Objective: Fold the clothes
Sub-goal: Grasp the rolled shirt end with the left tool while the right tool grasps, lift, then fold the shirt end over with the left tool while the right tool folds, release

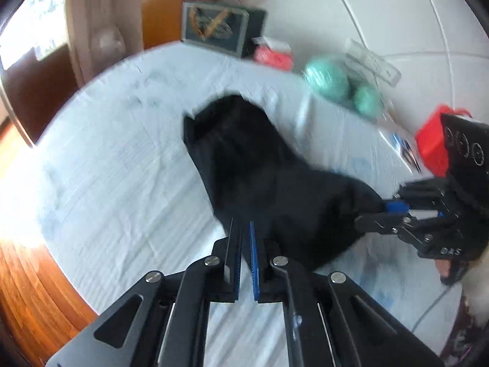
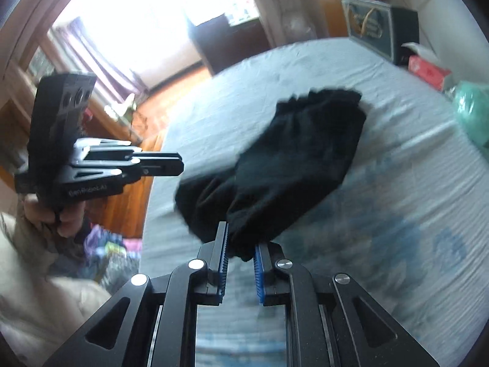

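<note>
A black garment (image 1: 259, 177) lies bunched on a white sheet-covered bed; it also shows in the right wrist view (image 2: 293, 159). My left gripper (image 1: 245, 229) is shut and empty, its tips just above the garment's near edge; it shows at the left of the right wrist view (image 2: 180, 165), off the cloth. My right gripper (image 2: 240, 241) is shut on the garment's near end, which is lifted off the bed. It shows at the right of the left wrist view (image 1: 382, 211), pinching the cloth.
Along the bed's far edge stand a dark picture box (image 1: 217, 27), a red box (image 1: 273, 55), green yarn balls (image 1: 330, 76) in a bag and a red object (image 1: 431, 140). Wooden floor (image 1: 27, 278) lies left of the bed (image 1: 107, 168). Clothes lie on the floor (image 2: 107, 244).
</note>
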Tool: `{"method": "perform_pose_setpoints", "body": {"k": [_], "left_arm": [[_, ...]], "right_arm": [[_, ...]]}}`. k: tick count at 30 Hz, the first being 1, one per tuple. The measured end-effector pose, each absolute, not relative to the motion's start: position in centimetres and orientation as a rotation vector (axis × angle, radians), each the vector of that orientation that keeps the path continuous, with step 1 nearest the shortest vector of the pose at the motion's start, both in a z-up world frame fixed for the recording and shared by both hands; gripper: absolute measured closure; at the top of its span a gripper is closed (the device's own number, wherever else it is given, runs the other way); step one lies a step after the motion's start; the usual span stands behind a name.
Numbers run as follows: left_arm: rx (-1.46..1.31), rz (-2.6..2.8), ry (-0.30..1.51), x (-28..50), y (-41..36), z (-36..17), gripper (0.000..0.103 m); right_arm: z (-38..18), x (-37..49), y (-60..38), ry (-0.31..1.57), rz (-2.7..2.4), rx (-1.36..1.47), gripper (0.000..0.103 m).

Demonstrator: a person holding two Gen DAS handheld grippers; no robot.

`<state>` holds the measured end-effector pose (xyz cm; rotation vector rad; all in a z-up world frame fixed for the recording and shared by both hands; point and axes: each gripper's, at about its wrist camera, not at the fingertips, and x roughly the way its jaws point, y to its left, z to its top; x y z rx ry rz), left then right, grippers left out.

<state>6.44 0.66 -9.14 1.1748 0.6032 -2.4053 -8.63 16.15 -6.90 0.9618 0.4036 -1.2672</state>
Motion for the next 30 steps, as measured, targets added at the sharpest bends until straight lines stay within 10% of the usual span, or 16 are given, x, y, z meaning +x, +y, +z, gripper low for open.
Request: {"method": "perform_pose_setpoints", "body": {"k": [10,17,24,26,30], "left_arm": [[1.221,-2.382,0.701,2.0,-6.1,-10.7,0.096],[1.176,-2.377,0.671,0.7,-6.6,-10.6,0.036],[1.154,-2.441,0.603,-4.8,-8.6,-12.2,0.037],[1.223,-2.343,0.576,-6.9,-10.2,-15.0,0.06],[1.307,-2.216,0.606,-8.5,-13.4,-21.0,0.059]], "right_arm": [[-5.7,-16.4,7.3,0.197,-1.438,1.042,0.09],[-7.5,-19.6,2.6,0.118,-1.522,1.077,0.09],[-14.7,-22.6,-3.4,0.125,-1.512,1.3,0.083],[-14.4,-23.4,-2.3,0.053,-1.509,1.314,0.079],[-10.8,-24.7,2.6,0.004,-1.619,1.211,0.073]]}}
